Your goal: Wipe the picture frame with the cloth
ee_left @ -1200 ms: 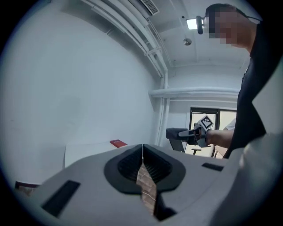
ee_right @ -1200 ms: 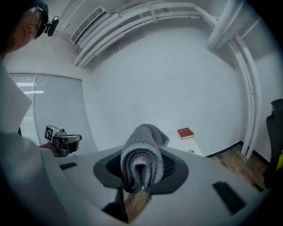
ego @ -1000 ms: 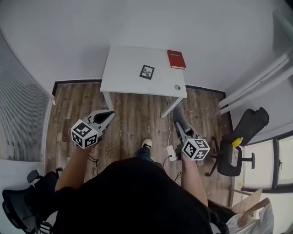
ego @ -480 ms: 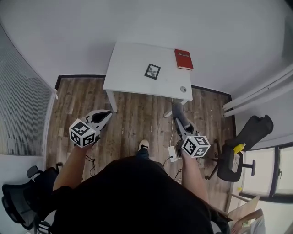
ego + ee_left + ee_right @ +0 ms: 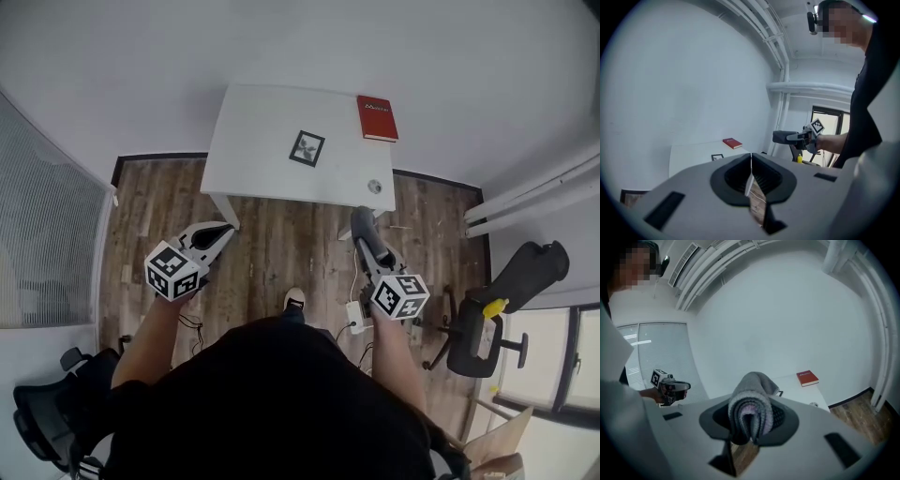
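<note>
Two tools are out in front of me over the wood floor (image 5: 281,253) — my left hand-held gripper (image 5: 221,231) is clenched on nothing, and my right hand-held gripper (image 5: 366,236) is grasping the folded grey cloth (image 5: 751,406). The picture frame (image 5: 307,148) lies flat mid-counter (image 5: 248,141), far ahead — left of a red book (image 5: 376,118).

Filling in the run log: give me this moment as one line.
wipe: not yet begun | left gripper: shut, empty | right gripper: shut on cloth | picture frame: flat on white table, untouched
</note>
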A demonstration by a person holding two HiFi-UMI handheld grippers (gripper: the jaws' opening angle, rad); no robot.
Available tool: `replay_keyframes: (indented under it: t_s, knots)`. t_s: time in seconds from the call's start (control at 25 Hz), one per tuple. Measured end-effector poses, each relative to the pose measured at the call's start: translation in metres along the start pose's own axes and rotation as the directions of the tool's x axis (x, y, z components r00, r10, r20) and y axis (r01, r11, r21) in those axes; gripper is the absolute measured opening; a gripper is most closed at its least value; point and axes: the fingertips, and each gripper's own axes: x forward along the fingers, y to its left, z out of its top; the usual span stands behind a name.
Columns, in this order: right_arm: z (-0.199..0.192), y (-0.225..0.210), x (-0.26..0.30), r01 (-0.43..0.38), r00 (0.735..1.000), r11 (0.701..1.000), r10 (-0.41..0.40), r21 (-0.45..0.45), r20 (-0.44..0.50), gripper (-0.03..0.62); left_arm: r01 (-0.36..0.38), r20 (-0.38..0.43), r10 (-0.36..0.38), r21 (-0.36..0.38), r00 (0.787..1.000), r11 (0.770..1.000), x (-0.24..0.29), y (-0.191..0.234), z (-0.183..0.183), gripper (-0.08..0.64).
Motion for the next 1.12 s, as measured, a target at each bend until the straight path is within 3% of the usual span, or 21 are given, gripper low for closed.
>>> replay_keyframes:
  t_s: [0.32,0.76,1.12]
  knots:
    - [0.038,-0.040,0.040,-0.057,0.998,0.998,0.057,-0.035,0.005,0.098,-0.050,0.011,0.050,0.010,0.999,0.999,0.043,0.022,0.036,0.011]
    - [0.063,-0.093,0.088,-0.135,0.991,0.991,0.135,-0.027,-0.005,0.097,-0.144,-0.012,0.144,-0.024,0.989,0.989,0.076,0.043,0.049,0.011]
    - [0.073,-0.102,0.105,-0.180,0.984,0.983,0.179,-0.041,-0.014,0.097,-0.134,-0.033,0.133,-0.045,0.991,0.990,0.102,0.040,0.043,0.011]
